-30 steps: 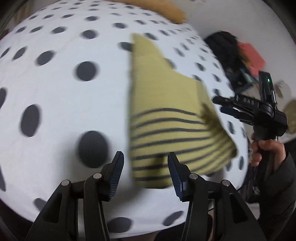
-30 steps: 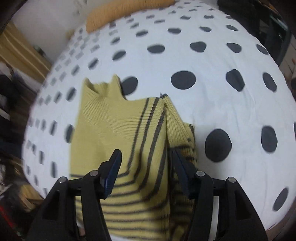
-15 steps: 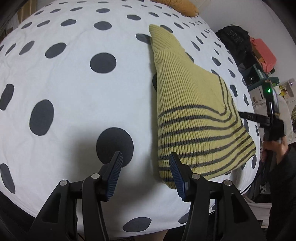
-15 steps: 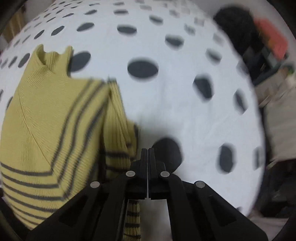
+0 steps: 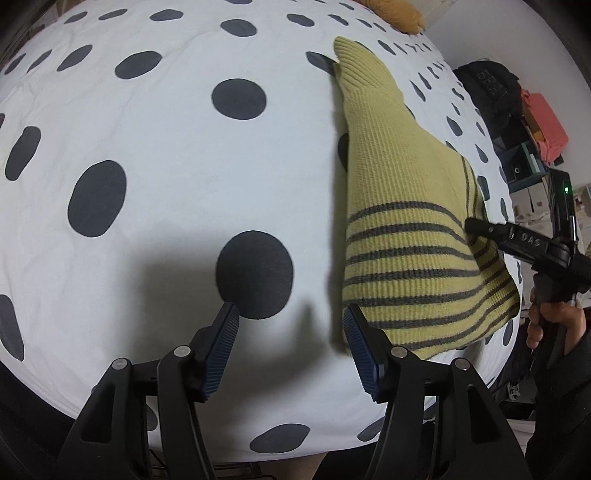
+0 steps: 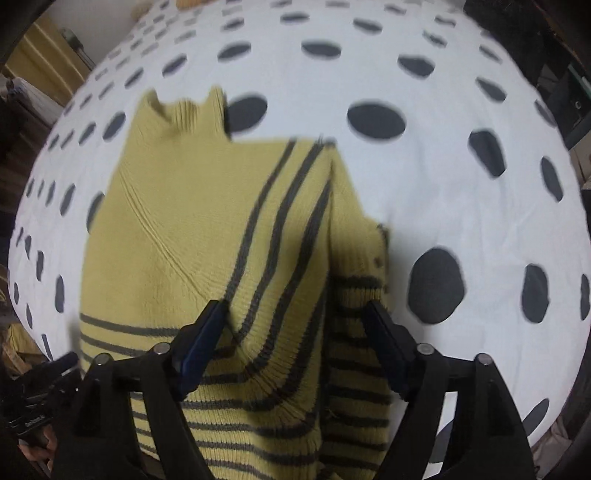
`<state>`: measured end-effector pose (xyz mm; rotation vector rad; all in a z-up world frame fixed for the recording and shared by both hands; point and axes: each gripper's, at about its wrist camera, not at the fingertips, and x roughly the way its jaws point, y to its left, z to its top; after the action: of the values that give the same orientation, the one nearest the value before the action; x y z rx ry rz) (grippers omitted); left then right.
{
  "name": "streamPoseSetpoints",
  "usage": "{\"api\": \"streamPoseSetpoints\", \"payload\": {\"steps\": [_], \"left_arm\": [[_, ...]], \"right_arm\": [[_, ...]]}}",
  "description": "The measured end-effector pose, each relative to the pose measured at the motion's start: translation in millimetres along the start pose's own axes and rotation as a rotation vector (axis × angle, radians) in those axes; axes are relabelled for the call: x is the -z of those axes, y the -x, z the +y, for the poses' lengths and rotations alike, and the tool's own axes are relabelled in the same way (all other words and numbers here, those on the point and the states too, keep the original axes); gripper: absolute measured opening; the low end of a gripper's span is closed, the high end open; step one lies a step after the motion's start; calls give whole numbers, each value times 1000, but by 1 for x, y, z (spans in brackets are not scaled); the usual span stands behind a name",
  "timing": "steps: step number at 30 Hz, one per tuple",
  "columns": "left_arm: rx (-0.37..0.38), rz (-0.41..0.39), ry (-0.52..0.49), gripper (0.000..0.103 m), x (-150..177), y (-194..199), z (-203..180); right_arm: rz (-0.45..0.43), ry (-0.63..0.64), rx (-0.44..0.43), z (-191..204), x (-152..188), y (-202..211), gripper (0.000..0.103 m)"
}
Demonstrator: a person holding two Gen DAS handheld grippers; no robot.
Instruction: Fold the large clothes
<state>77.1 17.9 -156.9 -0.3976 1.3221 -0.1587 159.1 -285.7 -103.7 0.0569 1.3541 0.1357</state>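
Note:
A yellow knit sweater with dark grey stripes lies partly folded on the white spotted bed cover, its collar pointing away. My left gripper is open and empty, just left of the sweater's near corner. My right gripper is open, low over the striped part of the sweater, with a raised fold between its fingers. In the left wrist view the right gripper reaches onto the sweater's right edge. The left gripper's tip shows at the lower left of the right wrist view.
An orange pillow lies at the far end of the bed. Right of the bed stand a black bag, red cloth and a small shelf. The bed's near edge runs just below my grippers.
My right gripper was open, shut half a second ago, and is open again over the sweater's stripes. My left gripper stayed open and the sweater has settled flat.

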Motion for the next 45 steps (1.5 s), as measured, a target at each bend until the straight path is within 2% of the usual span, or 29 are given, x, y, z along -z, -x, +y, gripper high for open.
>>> {"api": "streamPoseSetpoints", "payload": {"steps": [1, 2, 3, 8, 9, 10, 12, 15, 17, 18, 19, 20, 21, 25, 29, 32, 36, 38, 39, 40, 41, 42, 44, 45], "left_arm": [[1, 5, 10, 60, 0, 0, 4], [2, 7, 17, 60, 0, -1, 6], [1, 11, 25, 60, -1, -2, 8], [19, 21, 34, 60, 1, -6, 10], [25, 16, 30, 60, 1, -4, 10], [28, 11, 25, 60, 0, -3, 10], [40, 2, 16, 62, -2, -1, 10], [101, -1, -11, 62, -9, -1, 1], [155, -14, -25, 64, -20, -2, -10], [190, -20, -29, 71, -27, -4, -14], [218, -24, -35, 79, -37, -7, -19], [234, -23, -42, 81, -50, -13, -25], [242, -19, -52, 81, -64, -18, -30], [271, 17, -99, 83, -119, -48, -50], [311, 102, -158, 84, -163, -87, -70], [350, 175, -187, 85, -182, -111, -80], [389, 178, -158, 85, -202, -129, -86], [367, 164, -164, 78, -204, -134, -90], [347, 149, -182, 65, -204, -134, -94], [328, 132, -207, 51, -201, -132, -96], [318, 114, -223, 45, -199, -128, -98], [328, 103, -213, 38, -198, -124, -96], [369, 81, -170, 33, -202, -112, -92], [382, 64, -160, 32, -203, -105, -93]], "right_arm": [[-1, 8, -31, 2, 3, -2, 42], [-6, 35, -22, 7, 6, -1, 36], [-10, 70, -2, 14, 8, 4, 24], [-17, 159, 154, 23, 18, 23, 11], [-31, 162, 178, 18, 21, 28, 11], [-35, 146, 187, 10, 21, 30, 2], [-38, 129, 300, -10, 24, 30, 0], [-123, -24, 108, -46, 33, 43, 0], [-192, -110, -1, -59, 45, 58, 6], [-208, -156, -57, -64, 53, 60, 26], [-211, -199, -102, -68, 59, 59, 62], [-209, -233, -137, -71, 67, 58, 76], [-217, -255, -163, -74, 76, 56, 82], [-221, -306, -195, -76, 108, 49, 82], [-214, -421, -293, -79, 137, 31, 83], [-181, -495, -358, -80, 150, 6, 83], [-236, -567, -514, -80, 151, -16, 86], [-262, -573, -540, -78, 143, -27, 86], [-277, -576, -551, -77, 139, -32, 84], [-306, -583, -562, -75, 136, -33, 76], [-315, -590, -564, -74, 134, -32, 71], [-320, -591, -578, -71, 133, -29, 61], [-340, -638, -617, -67, 134, -22, 55], [-361, -672, -663, -65, 135, -18, 53]]}}
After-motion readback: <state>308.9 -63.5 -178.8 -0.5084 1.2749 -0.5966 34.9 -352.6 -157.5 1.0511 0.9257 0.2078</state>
